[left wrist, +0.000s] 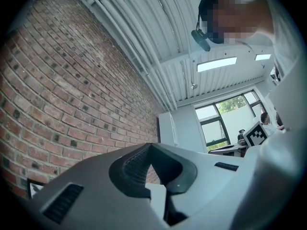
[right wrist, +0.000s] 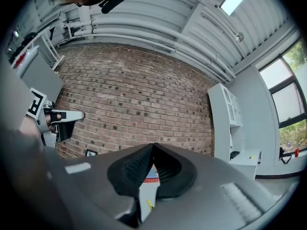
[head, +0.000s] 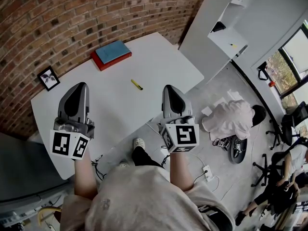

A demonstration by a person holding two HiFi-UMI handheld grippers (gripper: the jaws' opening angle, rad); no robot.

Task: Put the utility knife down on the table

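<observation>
When read from the head view: bare white rounded tabletop (head: 115, 107) between and ahead of both grippers, wide room to move there. Bounded by red brick wall (head: 72, 18) on the far side, 9 to 12 o'clock. Near edge running diagonally under the right gripper (head: 168, 87), grey floor (head: 216, 90) open past it at 3 to 5 o'clock. Flat red-and-blue book stack (head: 111, 55) at 11 o'clock near the far edge. Small black picture frame (head: 48, 78) at 10 o'clock by the wall, just beyond the left gripper (head: 81, 85). Tall white shelf cabinet (head: 226, 32) off the table's far corner at 1 o'clock. Person in a white top (head: 231, 119) crouched on the floor at 3 o'clock, well apart from the table.

Slim yellow utility knife (head: 137, 84) flat on the tabletop near its middle, touching neither gripper. Sits between the two sets of tips, about level with them: 3 o'clock of the left, 9 o'clock of the right, nearer the right.

Left gripper view: pads (left wrist: 132, 169) closed tip to tip, nothing clamped, wall and ceiling beyond. Right gripper view: closed at the tips too, empty. Seen through the slot under those tips: utility knife on the white top at 6 o'clock, book stack past it.
</observation>
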